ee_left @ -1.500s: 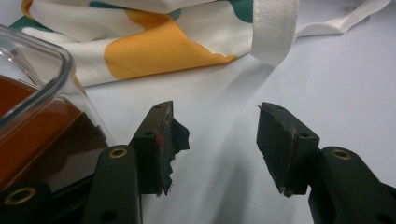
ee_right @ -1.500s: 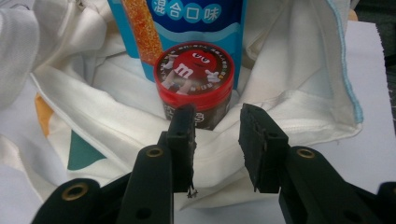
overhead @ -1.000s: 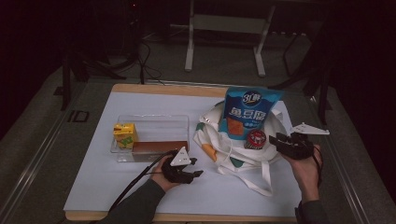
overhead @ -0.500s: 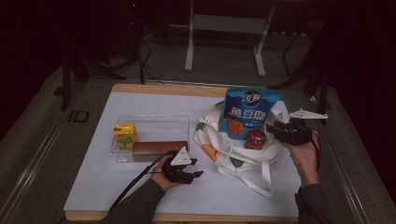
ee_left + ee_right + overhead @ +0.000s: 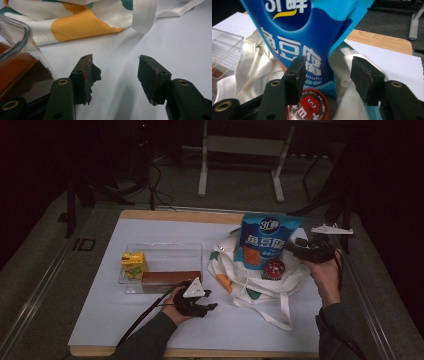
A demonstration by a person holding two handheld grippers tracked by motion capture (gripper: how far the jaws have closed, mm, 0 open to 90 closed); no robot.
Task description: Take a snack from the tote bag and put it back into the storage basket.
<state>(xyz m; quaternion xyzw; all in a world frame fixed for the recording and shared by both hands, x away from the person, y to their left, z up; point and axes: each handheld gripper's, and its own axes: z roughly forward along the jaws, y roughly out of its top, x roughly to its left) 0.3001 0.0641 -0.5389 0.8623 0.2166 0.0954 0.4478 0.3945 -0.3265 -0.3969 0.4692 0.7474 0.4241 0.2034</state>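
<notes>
A blue snack bag [image 5: 265, 240] stands upright in a white tote bag [image 5: 250, 287] with orange and green spots. A round red tin [image 5: 274, 269] leans at its foot. My right gripper [image 5: 291, 248] is raised at the bag's right edge, open. In the right gripper view the blue bag [image 5: 307, 37] and red tin [image 5: 312, 105] sit just beyond the right gripper [image 5: 327, 73], nothing clamped. My left gripper [image 5: 208, 308] rests open on the white mat. In its own view the left gripper [image 5: 116, 75] faces the tote [image 5: 75, 27].
A clear plastic box [image 5: 160, 247] left of the tote holds a yellow juice carton [image 5: 134, 264] and a flat brown pack [image 5: 165, 277]; its corner [image 5: 15, 47] is beside my left jaw. A tote strap [image 5: 285, 312] trails toward the front edge. Bare wood [image 5: 382, 40] borders the mat.
My right gripper has risen and moved a little left, closer to the blue bag's edge. The left gripper has stayed put.
</notes>
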